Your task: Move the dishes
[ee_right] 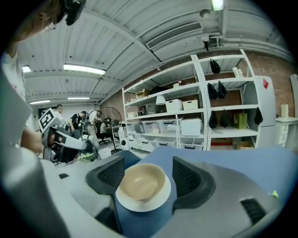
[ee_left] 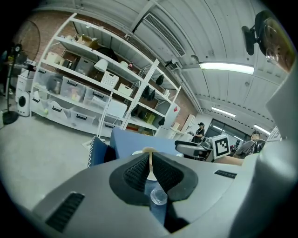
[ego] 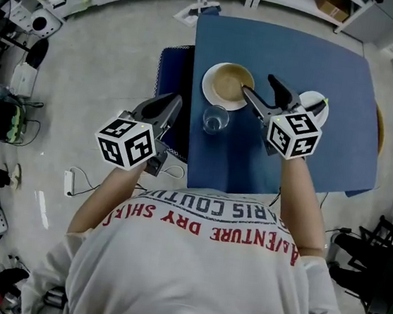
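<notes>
Blue table, grey floor, shelves behind.
Your right gripper gapes at the left-edge bowl; your left gripper is pressed together.

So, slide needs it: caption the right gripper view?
Right gripper, jaws apart, facing a tan bowl on a white plate, blue table.

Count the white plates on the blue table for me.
2. One white plate sits under the tan bowl, ahead of the open right tool. The other plate lies to its right, partly hidden behind that tool. More could be hidden there.
</notes>
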Available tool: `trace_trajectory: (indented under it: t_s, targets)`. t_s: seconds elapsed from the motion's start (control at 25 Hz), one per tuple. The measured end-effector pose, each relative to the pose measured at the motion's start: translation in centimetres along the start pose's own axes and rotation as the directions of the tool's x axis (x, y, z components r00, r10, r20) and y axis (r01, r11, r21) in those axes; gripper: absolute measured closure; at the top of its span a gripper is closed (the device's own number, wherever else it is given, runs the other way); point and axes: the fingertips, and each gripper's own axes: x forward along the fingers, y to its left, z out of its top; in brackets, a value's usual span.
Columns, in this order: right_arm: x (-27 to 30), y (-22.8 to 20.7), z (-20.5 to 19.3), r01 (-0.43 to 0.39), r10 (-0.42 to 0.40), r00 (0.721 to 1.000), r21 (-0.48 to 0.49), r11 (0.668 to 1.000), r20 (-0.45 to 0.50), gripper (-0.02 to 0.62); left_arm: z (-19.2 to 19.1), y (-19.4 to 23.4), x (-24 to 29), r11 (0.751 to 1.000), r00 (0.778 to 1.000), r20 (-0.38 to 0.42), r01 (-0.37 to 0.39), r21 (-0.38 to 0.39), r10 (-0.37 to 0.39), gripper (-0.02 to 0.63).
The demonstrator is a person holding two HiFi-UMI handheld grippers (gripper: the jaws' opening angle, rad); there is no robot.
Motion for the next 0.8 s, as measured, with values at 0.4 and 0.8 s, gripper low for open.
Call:
trace_trajectory:
  t_s: [0.4,0.8]
  targets:
    - [3.1,-3.3,-5.3,0.112,-0.077,0.977,0.172,0.979,-0.199,0.295,-0.2,0.5,0.5,1.000,1.000,0.005,-0.008,-0.010,0.008,0.565]
    - [4.2,-2.1,-7.8,0.121,-0.038,0.957,0.279,0.953,-0.287,0.387,-0.6,1.1,1.1,1.000,1.000,-0.019,-0.017,-0.004,0.017,0.565]
